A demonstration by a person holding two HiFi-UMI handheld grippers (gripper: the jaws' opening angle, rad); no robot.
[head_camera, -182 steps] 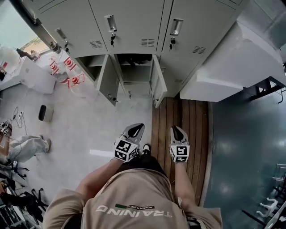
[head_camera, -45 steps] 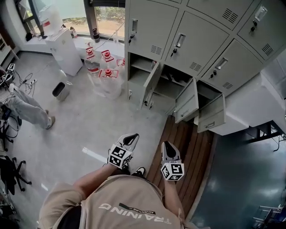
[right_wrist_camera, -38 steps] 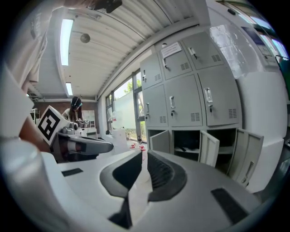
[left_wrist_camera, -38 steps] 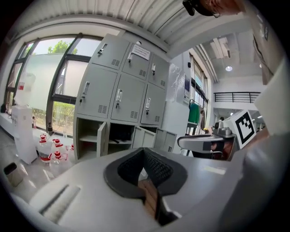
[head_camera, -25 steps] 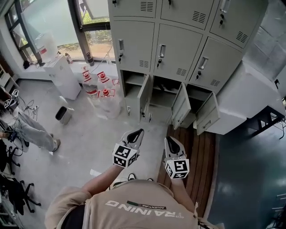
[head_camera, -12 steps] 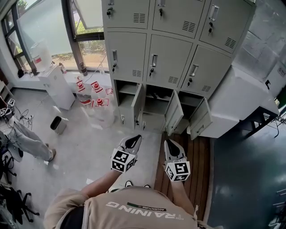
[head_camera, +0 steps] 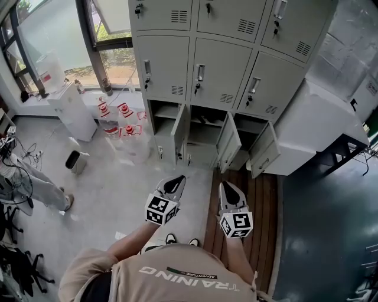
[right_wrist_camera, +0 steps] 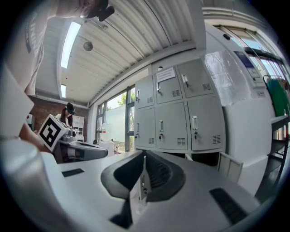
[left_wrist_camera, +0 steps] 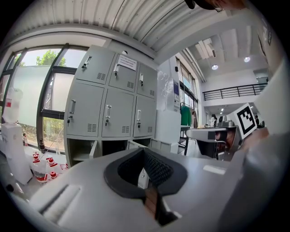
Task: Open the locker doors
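The top row of lockers is running off the head view's upper edge, and the open bottom compartments are lying too dark to tell what they hold. At the left edge a bystander is showing only legs.

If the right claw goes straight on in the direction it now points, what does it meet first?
Most likely the open door of the bottom middle locker: it shows straight ahead of the right claw. Nothing nearer appears, though depth is unclear.
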